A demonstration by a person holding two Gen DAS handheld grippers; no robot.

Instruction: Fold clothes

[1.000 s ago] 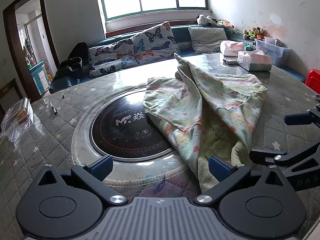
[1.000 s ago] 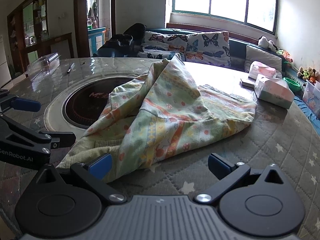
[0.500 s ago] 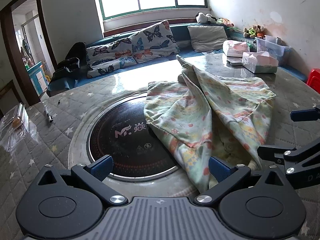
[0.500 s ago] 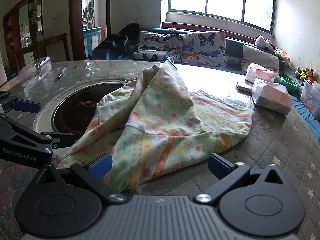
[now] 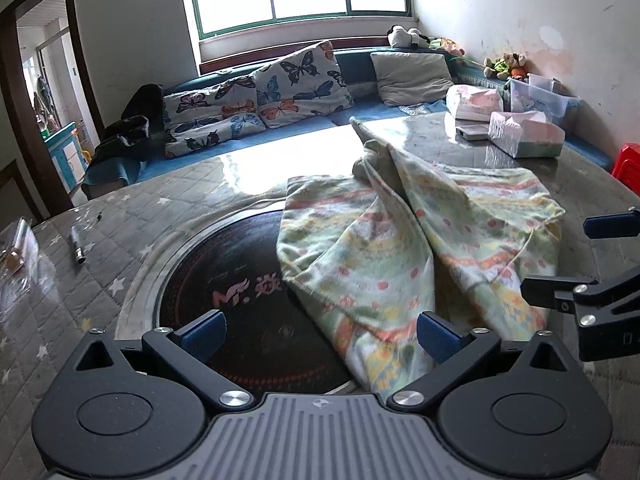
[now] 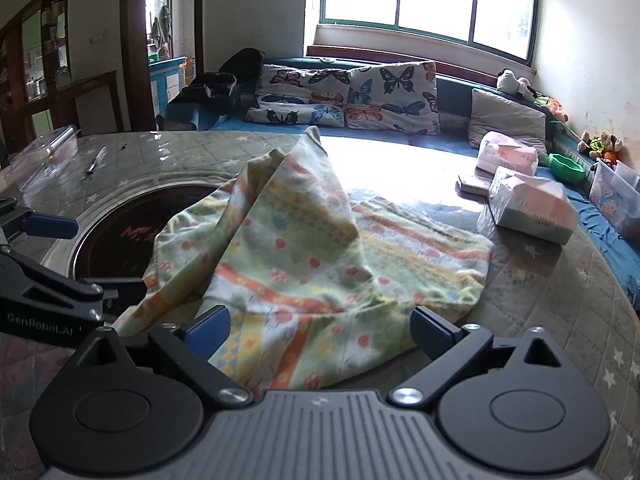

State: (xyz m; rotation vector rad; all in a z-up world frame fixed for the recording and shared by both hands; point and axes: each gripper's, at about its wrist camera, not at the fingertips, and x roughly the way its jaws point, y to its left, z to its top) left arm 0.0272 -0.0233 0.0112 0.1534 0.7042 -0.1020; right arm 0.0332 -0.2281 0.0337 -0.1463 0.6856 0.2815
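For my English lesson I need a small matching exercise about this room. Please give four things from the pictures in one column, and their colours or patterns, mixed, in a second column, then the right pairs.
Things:
1. garment
2. pads on the gripper fingers
3. bowl near the toys
4. cushions under the window

Colours or patterns:
A. butterflies
B. green
C. pastel stripes with dots
D. blue

Pairs: 1-C, 2-D, 3-B, 4-A

Pale green garment (image 6: 304, 256) at frame centre, banded orange and yellow, dotted red. Grey quilted table cover (image 6: 560, 300), white stars. Upper centre: white cushions (image 6: 360, 96), butterflies orange, blue, black. Blue pads (image 6: 208, 330) on black fingers.
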